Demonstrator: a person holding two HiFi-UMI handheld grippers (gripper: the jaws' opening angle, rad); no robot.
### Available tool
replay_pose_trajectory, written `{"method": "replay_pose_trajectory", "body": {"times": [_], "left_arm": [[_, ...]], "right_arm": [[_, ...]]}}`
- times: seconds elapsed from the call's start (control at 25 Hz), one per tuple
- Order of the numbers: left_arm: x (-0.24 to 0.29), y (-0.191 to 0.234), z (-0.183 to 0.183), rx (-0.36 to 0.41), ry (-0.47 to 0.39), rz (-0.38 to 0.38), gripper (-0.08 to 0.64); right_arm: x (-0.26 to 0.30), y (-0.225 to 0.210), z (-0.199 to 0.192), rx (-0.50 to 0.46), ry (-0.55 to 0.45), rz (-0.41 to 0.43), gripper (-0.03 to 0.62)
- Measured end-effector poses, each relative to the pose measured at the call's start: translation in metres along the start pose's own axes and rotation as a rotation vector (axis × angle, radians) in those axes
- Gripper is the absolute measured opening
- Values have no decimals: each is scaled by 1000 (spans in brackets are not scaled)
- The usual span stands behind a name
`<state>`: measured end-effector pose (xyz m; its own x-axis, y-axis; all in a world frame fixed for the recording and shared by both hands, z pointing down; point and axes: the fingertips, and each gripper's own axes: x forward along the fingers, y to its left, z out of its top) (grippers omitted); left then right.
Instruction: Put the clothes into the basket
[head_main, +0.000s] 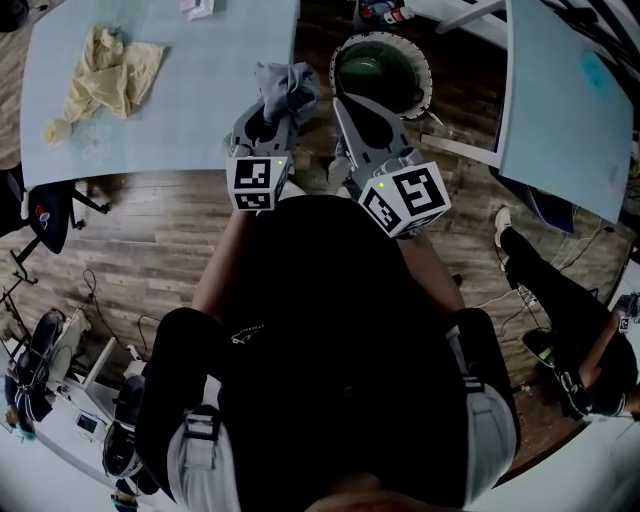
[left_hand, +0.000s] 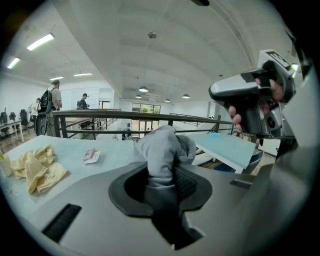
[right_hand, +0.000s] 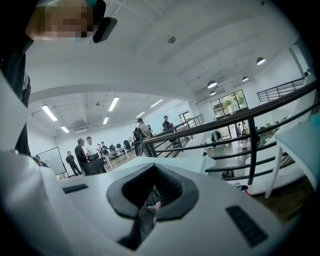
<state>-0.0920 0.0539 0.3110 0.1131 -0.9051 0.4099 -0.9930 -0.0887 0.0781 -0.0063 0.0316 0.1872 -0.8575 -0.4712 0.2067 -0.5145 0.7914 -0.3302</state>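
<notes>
A grey garment (head_main: 289, 84) hangs bunched from my left gripper (head_main: 272, 102), which is shut on it at the near right corner of the pale blue table (head_main: 170, 125). In the left gripper view the grey garment (left_hand: 163, 148) is pinched between the black pads, above the table's edge. A yellow garment (head_main: 105, 72) lies crumpled far left on the table, and the left gripper view also shows the yellow garment (left_hand: 35, 169). The round dark basket (head_main: 423, 64) stands on the floor just right of the table. My right gripper (head_main: 346, 103) is shut and empty, its tip at the basket's near left rim.
A small pink packet (left_hand: 91, 156) lies on the table. A second pale table (head_main: 570, 110) stands right of the basket. A person's dark legs (head_main: 555, 300) are at the right. A metal railing (right_hand: 240, 117) runs beyond the tables. Chairs and cables sit on the wooden floor at the left.
</notes>
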Motion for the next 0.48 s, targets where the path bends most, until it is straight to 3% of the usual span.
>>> {"method": "replay_pose_trajectory", "body": {"times": [0.48], "left_arm": [[47,-66,0,-9,31,39,86]], "right_arm": [[-38,-79,-11,34,37,11,5]]}}
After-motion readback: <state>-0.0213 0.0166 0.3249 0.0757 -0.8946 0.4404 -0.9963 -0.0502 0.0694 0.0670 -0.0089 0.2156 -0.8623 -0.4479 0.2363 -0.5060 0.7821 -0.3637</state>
